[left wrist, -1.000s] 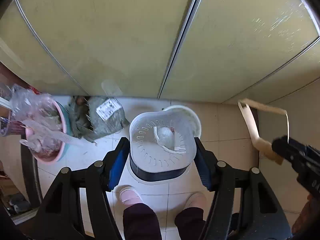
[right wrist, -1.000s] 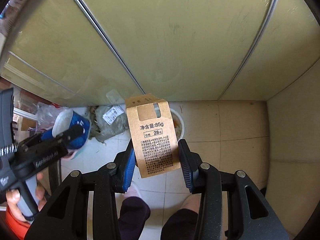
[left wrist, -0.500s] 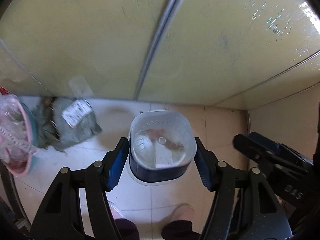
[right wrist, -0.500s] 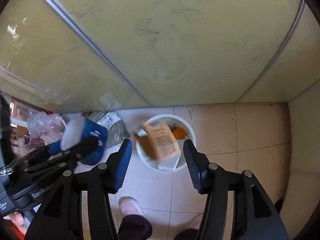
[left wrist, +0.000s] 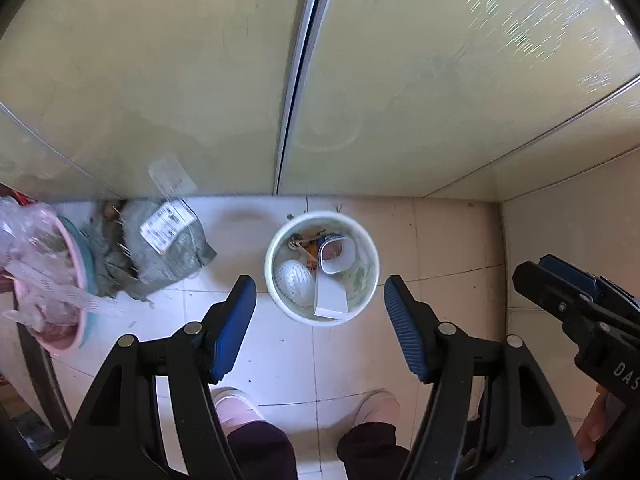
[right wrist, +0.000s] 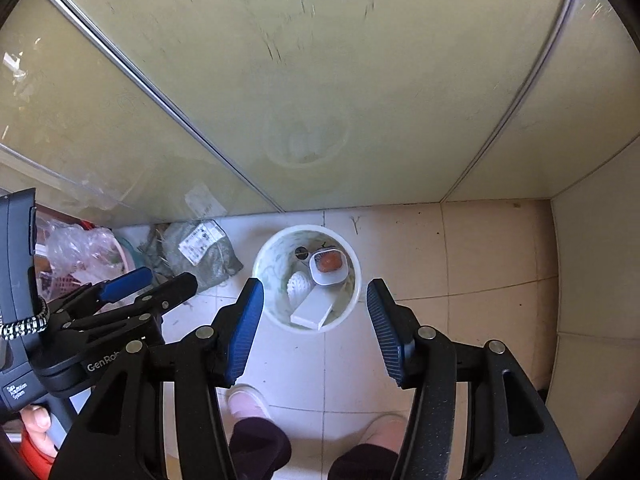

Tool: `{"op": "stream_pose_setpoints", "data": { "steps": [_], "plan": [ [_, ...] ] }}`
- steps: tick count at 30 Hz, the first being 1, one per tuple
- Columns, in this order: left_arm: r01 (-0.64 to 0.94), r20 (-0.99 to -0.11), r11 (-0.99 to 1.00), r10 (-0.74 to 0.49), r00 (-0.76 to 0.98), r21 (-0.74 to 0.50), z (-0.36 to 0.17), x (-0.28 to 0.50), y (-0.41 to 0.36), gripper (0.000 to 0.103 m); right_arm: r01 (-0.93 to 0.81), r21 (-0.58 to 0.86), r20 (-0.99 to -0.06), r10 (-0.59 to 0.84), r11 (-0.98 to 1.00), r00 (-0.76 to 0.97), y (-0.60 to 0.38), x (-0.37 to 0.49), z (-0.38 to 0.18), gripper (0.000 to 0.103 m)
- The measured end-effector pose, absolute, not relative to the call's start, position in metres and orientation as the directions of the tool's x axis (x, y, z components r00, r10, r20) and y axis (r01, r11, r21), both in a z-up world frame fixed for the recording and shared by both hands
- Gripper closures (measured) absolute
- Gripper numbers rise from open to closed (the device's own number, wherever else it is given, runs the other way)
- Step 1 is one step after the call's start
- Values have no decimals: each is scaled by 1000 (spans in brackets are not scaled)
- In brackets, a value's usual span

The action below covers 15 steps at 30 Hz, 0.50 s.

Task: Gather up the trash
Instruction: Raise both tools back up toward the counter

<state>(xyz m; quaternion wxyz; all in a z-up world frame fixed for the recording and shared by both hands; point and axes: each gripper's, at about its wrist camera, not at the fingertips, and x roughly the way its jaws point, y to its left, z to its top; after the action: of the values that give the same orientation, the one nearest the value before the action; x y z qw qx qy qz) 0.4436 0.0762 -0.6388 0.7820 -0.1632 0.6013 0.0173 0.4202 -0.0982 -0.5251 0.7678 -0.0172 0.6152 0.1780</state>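
The white trash bin [left wrist: 372,276] stands on the pale tiled floor [left wrist: 448,248] just below my tongs, close to the frosted sliding doors [left wrist: 168,80]. Inside it lie a white cup [left wrist: 338,256], a white box [right wrist: 314,312] and a netted white wrap [left wrist: 294,280]. My left tongs [left wrist: 320,320] and right tongs [right wrist: 314,324] both stand apart, empty. A grey sack [left wrist: 168,248] and a pink basin [left wrist: 76,280] sit to the left. My slippers [left wrist: 236,404] show below.

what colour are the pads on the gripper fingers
Blue, ribbed pads on black fingers. They show best in the right wrist view.
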Motion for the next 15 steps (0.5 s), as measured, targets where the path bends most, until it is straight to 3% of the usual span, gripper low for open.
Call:
{"op": "stream_pose_setpoints", "data": {
  "steps": [5, 15],
  "plan": [
    [-206, -931, 952, -152, 333, -228, -558, 435, 84, 38, -291, 196, -938, 266, 936, 224, -94, 418, -461, 53],
    [-181, -875, 960, -104, 472, -212, -364, 408, 101, 37, -279, 185, -880, 285, 942, 380, -96, 399, -279, 53]
  ]
}}
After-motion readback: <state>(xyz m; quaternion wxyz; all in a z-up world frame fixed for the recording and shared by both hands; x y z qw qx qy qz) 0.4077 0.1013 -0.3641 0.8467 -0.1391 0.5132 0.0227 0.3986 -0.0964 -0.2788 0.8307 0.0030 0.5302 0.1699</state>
